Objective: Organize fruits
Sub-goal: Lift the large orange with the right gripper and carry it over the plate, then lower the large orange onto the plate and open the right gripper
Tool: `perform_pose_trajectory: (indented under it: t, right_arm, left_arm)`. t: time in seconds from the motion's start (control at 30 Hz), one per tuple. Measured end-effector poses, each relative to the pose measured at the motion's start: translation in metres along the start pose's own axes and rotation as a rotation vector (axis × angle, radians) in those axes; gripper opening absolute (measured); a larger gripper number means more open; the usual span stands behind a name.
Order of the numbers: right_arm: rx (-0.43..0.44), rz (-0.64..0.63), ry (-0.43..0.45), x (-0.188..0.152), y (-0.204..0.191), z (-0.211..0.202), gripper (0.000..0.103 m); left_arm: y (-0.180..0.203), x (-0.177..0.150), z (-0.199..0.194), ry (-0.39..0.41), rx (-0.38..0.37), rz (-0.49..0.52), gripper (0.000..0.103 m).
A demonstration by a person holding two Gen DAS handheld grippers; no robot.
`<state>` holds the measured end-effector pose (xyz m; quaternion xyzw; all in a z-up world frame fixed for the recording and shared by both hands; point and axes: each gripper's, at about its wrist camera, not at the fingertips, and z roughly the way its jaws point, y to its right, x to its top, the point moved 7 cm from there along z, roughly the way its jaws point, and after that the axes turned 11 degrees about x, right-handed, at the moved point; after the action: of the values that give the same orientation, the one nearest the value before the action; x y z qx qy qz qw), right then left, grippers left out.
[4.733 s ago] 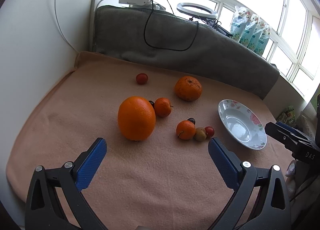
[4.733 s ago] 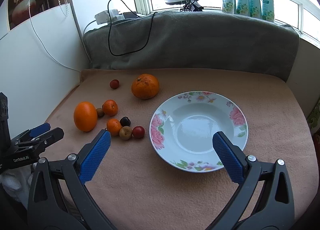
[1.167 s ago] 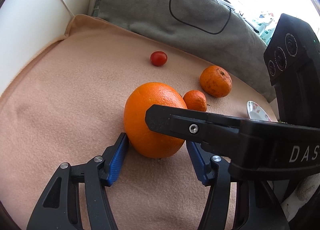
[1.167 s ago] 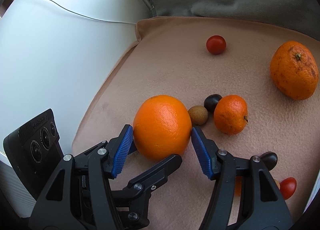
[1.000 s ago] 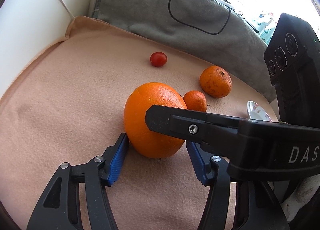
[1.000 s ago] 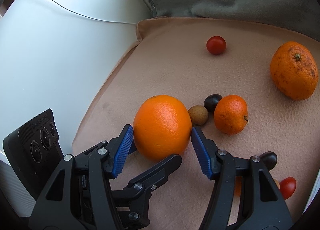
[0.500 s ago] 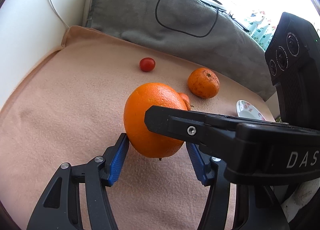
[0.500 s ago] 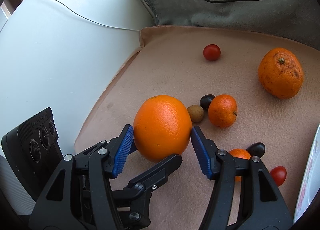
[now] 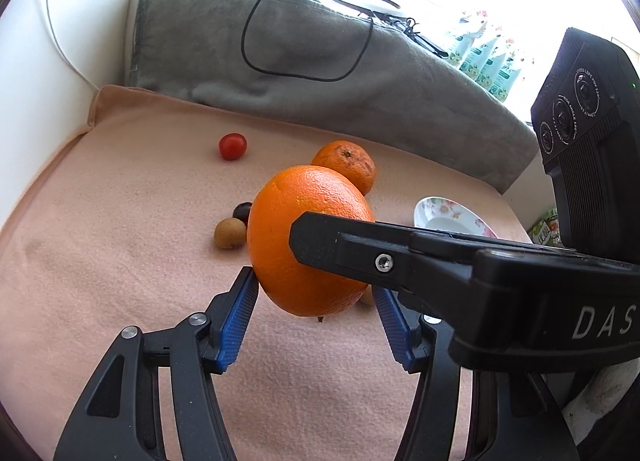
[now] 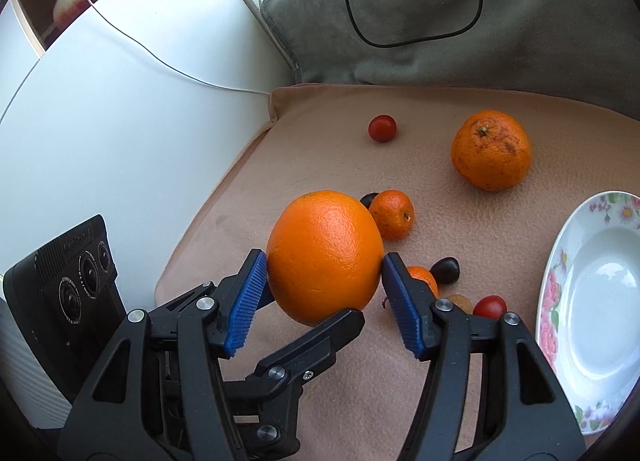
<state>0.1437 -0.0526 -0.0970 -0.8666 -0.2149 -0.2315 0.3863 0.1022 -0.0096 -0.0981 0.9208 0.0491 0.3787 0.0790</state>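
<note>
A big orange (image 9: 308,237) is held in the air above the peach blanket by both grippers at once. My left gripper (image 9: 314,293) is shut on it from below and my right gripper (image 10: 322,281) is shut on its sides (image 10: 324,257). The right gripper's black finger crosses in front of the orange in the left wrist view. A large mandarin (image 10: 491,149), a small mandarin (image 10: 391,214), a cherry tomato (image 10: 382,127), dark plums and brown longans lie on the blanket. The floral plate (image 10: 552,293) sits at the right.
A grey cushion (image 9: 320,61) with a black cable lines the back. A white wall (image 10: 120,121) closes the left side. More small fruits (image 10: 464,293) lie under the right gripper. Bottles stand on the window sill (image 9: 488,61).
The big orange has risen off the blanket, gripped by both grippers, and the fruits below look farther away. The plate has come more into the right wrist view.
</note>
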Motion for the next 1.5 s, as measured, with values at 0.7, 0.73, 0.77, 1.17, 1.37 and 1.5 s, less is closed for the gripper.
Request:
perform_pose_trajectory:
  t: [0.7,0.73,0.77,1.17,1.37,1.5]
  right_arm:
    - [-0.117,0.116,0.132,-0.036,0.064,-0.119,0.063]
    - [-0.121,0.123,0.137,-0.038,0.068,-0.123,0.063]
    - [-0.125,0.13,0.141,-0.04,0.071,-0.128,0.063]
    - [-0.142,0.216,0.166,-0.054,0.106,-0.152,0.063]
    - [-0.175,0.236,0.218,-0.047,0.118,-0.168,0.063]
    - [-0.21,0.231,0.264,-0.04,0.124,-0.188,0.063]
  left_arm:
    - [0.122,-0.014,0.007,-0.033,-0.142,0.165,0.058]
    - [0.127,-0.015,0.007,-0.037,-0.148,0.172,0.058]
    - [0.133,-0.016,0.008,-0.041,-0.154,0.178,0.058]
    - [0.169,-0.025,0.022,-0.093,-0.189,0.227,0.058]
    - [0.173,-0.019,0.017,-0.06,-0.176,0.247,0.058]
    - [0.169,-0.015,0.014,-0.048,-0.164,0.247,0.058]
